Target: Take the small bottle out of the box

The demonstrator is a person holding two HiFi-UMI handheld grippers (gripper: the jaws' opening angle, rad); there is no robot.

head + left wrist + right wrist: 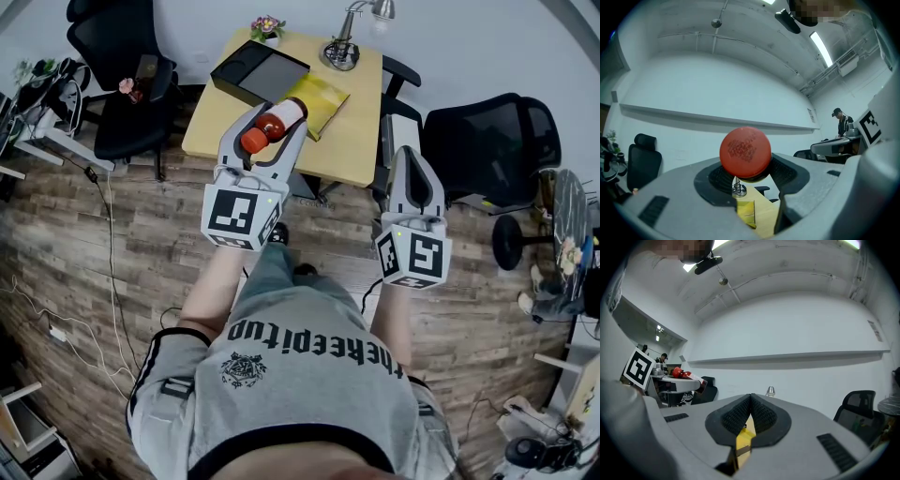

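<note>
Shows the take-out step near its close: the left gripper [279, 117] clamped on the small bottle [272, 125], jaws spread wide around its body. Red cap [745, 151] turned back toward the person, label end pointing toward the far side of the table [361, 150]. Bottle held roughly level, in the air above the tabletop. Seen in the head view just beside the black box [258, 73] and the yellow flat item [323, 98]; no contact with either to be made out.

To the right, the right gripper [410, 155] idle, jaws pressed together on nothing. Placed near the table's near right corner, well apart from bottle and box. Desk lamp [342, 47] and flower pot [267, 26] at the far edge, away from the working area.

Judged stage: bottle already out of the box, lifted clear, release not yet made.

Next move, as judged: carrying away from the box and setting down on a bare part of the table. Calls for:
- an unchanged squeeze, as a guard against sliding or rolling of a round, smooth body along the pads;
- a low, level approach before any opening of the jaws;
- a landing spot away from the table edge and from the yellow flat item.

No evident need for the right gripper, except perhaps as a steadying stop.
</note>
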